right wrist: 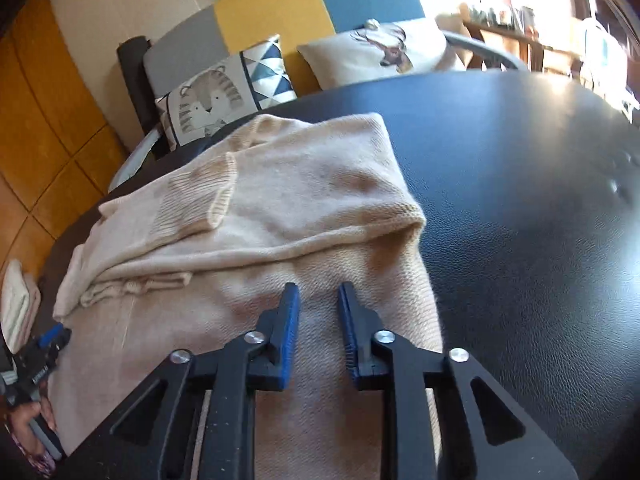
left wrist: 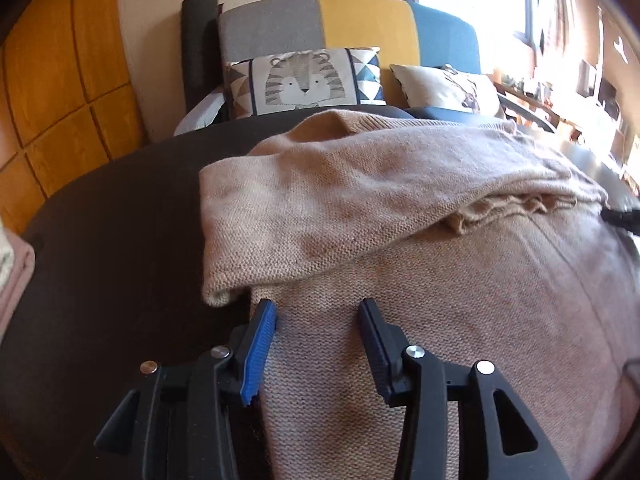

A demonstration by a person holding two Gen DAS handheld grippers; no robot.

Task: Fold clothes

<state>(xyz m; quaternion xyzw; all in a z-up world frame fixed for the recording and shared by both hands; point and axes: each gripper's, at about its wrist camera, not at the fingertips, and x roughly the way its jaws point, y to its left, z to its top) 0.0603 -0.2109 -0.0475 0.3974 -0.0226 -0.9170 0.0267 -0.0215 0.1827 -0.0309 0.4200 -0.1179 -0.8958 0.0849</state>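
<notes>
A beige knit sweater [left wrist: 440,280] [right wrist: 240,220] lies flat on a dark table [left wrist: 100,260] [right wrist: 540,220]. Both sleeves are folded across its chest; one sleeve [left wrist: 320,200] crosses the body and a ribbed cuff [right wrist: 200,192] lies on top. My left gripper [left wrist: 317,306] is open just above the sweater's left edge, below the sleeve fold, with nothing pinched. My right gripper [right wrist: 318,290] hovers over the sweater near its right side. Its jaws stand a narrow gap apart, with only flat knit showing beneath the gap. The left gripper [right wrist: 52,340] also shows at the sweater's far edge.
A stack of folded cloth [left wrist: 12,272] [right wrist: 16,304] sits at the table's left end. Behind the table stands a grey, yellow and blue sofa [left wrist: 360,28] with a tiger cushion [left wrist: 304,80] and a pale cushion [right wrist: 384,48]. Bare dark tabletop lies to the right of the sweater.
</notes>
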